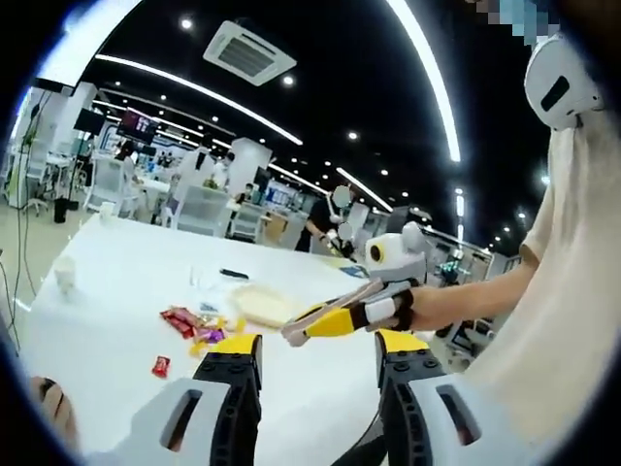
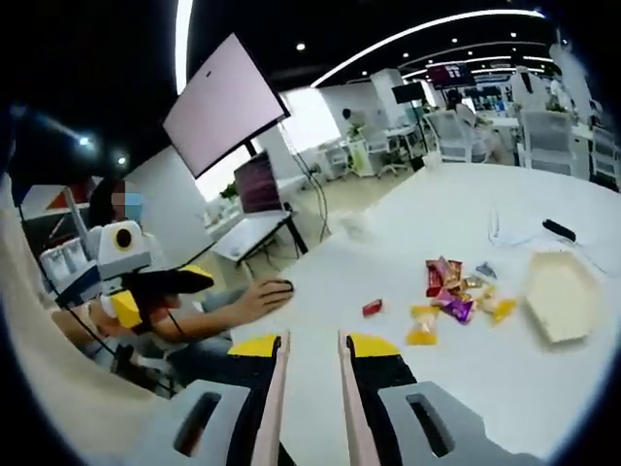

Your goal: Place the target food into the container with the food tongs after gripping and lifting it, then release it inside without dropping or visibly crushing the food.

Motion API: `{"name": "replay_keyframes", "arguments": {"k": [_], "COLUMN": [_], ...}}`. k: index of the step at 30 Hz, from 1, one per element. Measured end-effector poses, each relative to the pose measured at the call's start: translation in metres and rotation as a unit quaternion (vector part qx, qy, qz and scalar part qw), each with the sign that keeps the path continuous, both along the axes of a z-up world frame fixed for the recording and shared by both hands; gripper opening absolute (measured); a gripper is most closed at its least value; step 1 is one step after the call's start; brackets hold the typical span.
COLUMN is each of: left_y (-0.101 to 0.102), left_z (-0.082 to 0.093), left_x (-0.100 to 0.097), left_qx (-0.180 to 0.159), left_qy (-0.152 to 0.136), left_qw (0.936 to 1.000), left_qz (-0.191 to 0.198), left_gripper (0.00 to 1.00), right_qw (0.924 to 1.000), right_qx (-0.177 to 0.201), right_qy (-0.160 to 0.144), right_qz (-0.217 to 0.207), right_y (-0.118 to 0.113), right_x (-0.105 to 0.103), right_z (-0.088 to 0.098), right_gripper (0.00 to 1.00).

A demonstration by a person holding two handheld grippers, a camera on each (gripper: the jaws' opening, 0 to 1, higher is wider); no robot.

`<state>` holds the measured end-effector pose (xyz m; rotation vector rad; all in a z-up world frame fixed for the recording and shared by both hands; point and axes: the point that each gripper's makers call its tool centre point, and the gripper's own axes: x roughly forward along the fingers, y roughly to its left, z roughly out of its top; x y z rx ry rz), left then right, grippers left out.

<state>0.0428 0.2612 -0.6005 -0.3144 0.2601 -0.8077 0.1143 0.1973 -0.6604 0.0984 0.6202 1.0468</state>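
Snacks in red, purple and yellow wrappers lie heaped on the white tabletop, just beside a pale shallow container; one red packet sits apart from the heap. Right gripper pinches tan food tongs between its fingers, the arms lying close together. Left gripper has its fingers spread with nothing between them. A black cable lies beyond the container.

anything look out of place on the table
One small red wrapped snack lies alone on the white table, apart from the pile of wrapped snacks beside the pale container. Nothing looks spilled or damaged.
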Motion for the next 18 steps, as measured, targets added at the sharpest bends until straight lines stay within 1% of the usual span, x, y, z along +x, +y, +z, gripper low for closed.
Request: {"name": "replay_keyframes", "arguments": {"k": [4,6,8,10,11,14,18], "left_y": [0.005,0.008,0.01,0.011,0.011,0.009,0.004], "left_z": [0.0,-0.006,-0.014,-0.02,-0.024,-0.027,-0.033], "left_x": [0.001,0.003,0.005,0.007,0.008,0.008,0.005], "left_qx": [0.012,0.018,0.021,0.021,0.02,0.021,0.032], "left_qy": [-0.001,0.003,0.011,0.016,0.023,0.027,0.037], "left_qw": [0.9997,0.9995,0.9991,0.9989,0.9987,0.9985,0.9983], "left_qz": [0.02,0.026,0.034,0.038,0.041,0.043,0.033], "left_gripper": [0.47,0.49,0.54,0.53,0.53,0.53,0.52], "right_qw": [0.9999,0.9997,0.9998,0.9997,0.9997,0.9996,0.9989], "right_qx": [-0.015,-0.022,-0.022,-0.023,-0.023,-0.027,-0.041], "right_qy": [-0.003,-0.004,-0.001,-0.002,-0.001,0.001,0.002], "right_qz": [0.003,0.002,-0.002,-0.002,-0.003,-0.006,-0.023], "right_y": [0.0,0.0,0.001,0.003,0.005,0.005,0.003], "right_x": [0.007,0.013,0.015,0.016,0.016,0.019,0.03], "right_z": [-0.008,-0.013,-0.016,-0.018,-0.021,-0.024,-0.034], "right_gripper": [0.26,0.26,0.26,0.26,0.26,0.26,0.26]}}
